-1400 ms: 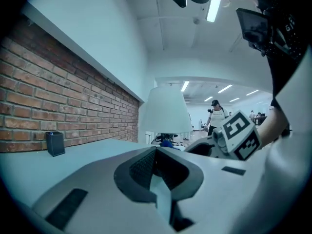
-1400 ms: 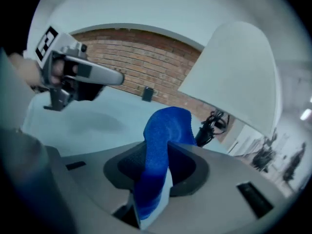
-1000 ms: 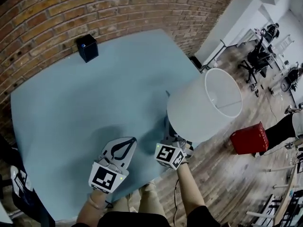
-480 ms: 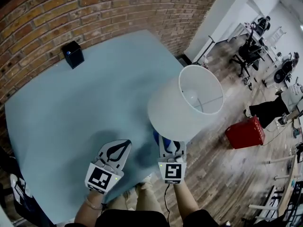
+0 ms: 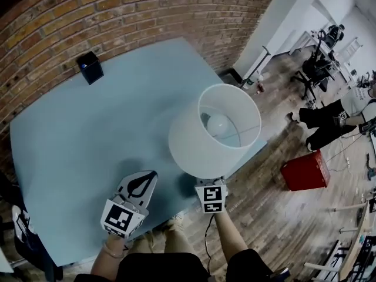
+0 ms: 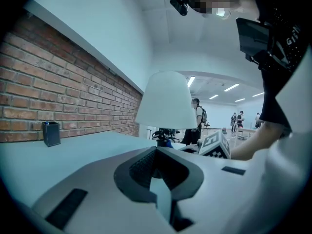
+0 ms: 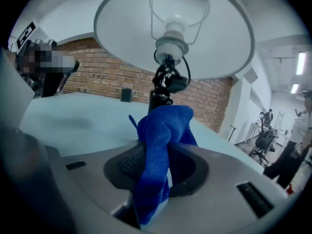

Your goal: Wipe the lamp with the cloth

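The lamp has a white shade [image 5: 191,137] with a bulb [image 5: 217,123] inside and stands near the table's right front edge. My right gripper reaches under the shade; only its marker cube [image 5: 211,198] shows in the head view. In the right gripper view this gripper [image 7: 158,152] is shut on a blue cloth [image 7: 163,128], bunched up just before the lamp's dark stem [image 7: 159,99] and below the socket [image 7: 170,45]. My left gripper [image 5: 150,175] rests low over the table left of the lamp, shut with nothing in it [image 6: 156,155]. The left gripper view shows the shade [image 6: 165,101] ahead.
The light blue table [image 5: 88,134] stands against a brick wall [image 5: 117,10]. A small black box [image 5: 90,67] sits at its far edge. Beyond the right edge are a wooden floor, a red crate [image 5: 304,170] and a person [image 5: 320,119].
My right gripper has slid forward under the shade, so its jaws and the blue cloth no longer show in the head view. The left gripper has hardly moved.
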A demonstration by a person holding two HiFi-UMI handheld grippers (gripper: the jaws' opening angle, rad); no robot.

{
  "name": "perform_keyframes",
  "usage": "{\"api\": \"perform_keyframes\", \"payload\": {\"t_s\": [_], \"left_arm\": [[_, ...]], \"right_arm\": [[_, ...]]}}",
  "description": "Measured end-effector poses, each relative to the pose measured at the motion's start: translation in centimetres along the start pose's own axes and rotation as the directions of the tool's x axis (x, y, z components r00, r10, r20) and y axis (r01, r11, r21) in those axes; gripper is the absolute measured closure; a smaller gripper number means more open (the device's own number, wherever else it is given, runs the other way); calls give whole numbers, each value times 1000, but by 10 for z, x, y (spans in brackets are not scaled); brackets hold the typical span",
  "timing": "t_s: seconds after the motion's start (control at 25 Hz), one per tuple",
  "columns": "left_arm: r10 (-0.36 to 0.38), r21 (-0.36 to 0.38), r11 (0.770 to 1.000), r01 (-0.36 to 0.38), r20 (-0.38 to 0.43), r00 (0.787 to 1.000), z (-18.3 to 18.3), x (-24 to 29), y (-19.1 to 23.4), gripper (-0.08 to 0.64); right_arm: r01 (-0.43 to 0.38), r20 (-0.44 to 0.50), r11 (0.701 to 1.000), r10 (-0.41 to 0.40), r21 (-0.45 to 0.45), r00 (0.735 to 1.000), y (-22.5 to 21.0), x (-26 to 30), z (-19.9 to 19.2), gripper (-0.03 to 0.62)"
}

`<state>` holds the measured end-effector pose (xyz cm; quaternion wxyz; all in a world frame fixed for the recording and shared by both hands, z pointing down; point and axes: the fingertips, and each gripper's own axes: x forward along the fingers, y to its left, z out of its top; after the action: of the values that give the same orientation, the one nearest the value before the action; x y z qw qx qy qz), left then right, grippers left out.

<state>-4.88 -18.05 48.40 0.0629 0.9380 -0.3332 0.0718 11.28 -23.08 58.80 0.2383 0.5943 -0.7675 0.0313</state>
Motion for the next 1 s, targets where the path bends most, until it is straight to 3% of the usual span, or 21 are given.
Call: {"api": "perform_keyframes", "payload": {"t_s": [0.12, 0.2, 0.4, 0.56, 0.6, 0.72, 0.8, 0.88, 1.0], "left_arm": [[24, -2, 1000, -24, -13, 1000, 2, 6, -4, 551], [45, 2, 999, -45, -19, 999, 4, 11, -8, 551], [83, 21, 996, -83, -6, 997, 15, 24, -13, 551], [149, -5, 989, -149, 9, 989, 15, 29, -2, 551], [162, -10, 987, -162, 9, 987, 15, 30, -1, 552], [189, -5, 982, -189, 12, 982, 19, 33, 2, 552], [211, 19, 977, -211, 10, 977, 24, 34, 5, 551], [240, 37, 970, -240, 7, 971, 25, 33, 7, 551], [265, 26, 964, -264, -2, 964, 24, 29, 9, 551]], "right_arm": [[-127, -90, 989, 134, 72, 987, 4, 3, -25, 469], [-208, -67, 964, 221, 167, 973, -5, -4, -29, 469], [-367, 142, 868, 338, 333, 930, -58, -25, -19, 469], [-483, 284, 800, 400, 355, 872, -95, -27, 6, 469], [-525, 318, 767, 426, 369, 847, -98, -25, 12, 469], [-660, 448, 614, 489, 433, 749, -104, -17, 35, 469], [-722, 516, 527, 508, 447, 690, -102, -8, 51, 469], [-766, 534, 472, 549, 436, 643, -93, 3, 62, 469], [-798, 514, 413, 613, 438, 600, -70, 14, 60, 469]]}}
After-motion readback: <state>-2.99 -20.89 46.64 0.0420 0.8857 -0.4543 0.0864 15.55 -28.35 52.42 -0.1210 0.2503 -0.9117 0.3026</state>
